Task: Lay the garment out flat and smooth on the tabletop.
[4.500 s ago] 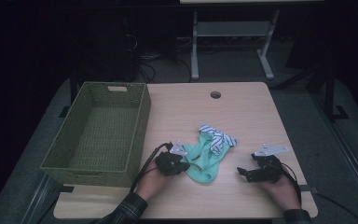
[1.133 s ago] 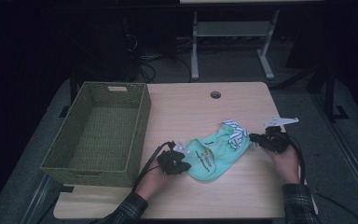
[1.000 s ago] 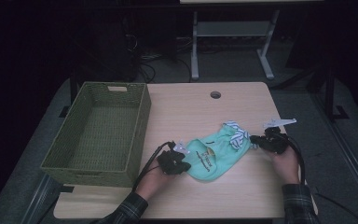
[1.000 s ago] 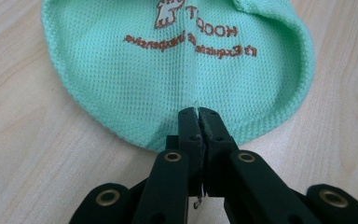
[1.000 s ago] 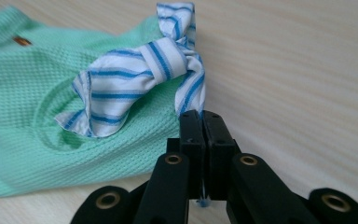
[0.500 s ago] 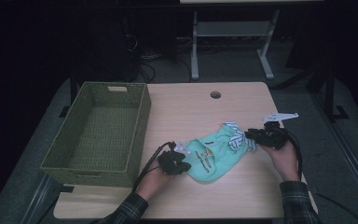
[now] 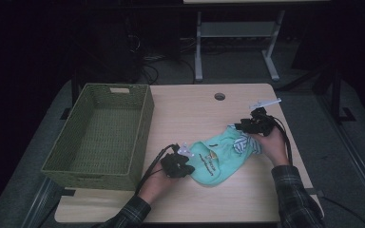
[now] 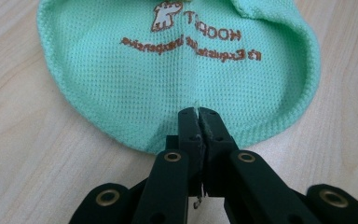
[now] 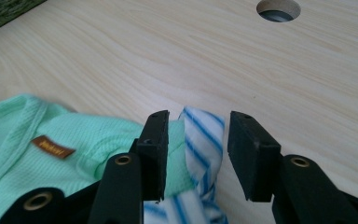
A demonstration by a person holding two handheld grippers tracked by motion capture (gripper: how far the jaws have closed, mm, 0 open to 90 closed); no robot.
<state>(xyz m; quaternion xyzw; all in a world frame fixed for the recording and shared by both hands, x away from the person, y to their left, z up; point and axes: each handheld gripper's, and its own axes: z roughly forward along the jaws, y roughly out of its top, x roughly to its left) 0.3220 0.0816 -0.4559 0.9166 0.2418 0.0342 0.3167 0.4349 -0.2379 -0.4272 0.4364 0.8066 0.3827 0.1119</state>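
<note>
right gripper (image 9: 196,140) jaws just opening, sleeve (image 9: 203,140) released

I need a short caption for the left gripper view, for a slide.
Left gripper shut on the hem of a mint-green garment lying on the wooden table.

Looks like a lab or recording studio: dark room, lone lit wooden counter (image 7: 195,109) with cable hole (image 7: 219,96), loose cables on floor (image 7: 157,59), metal stand legs (image 7: 237,42) behind.
</note>
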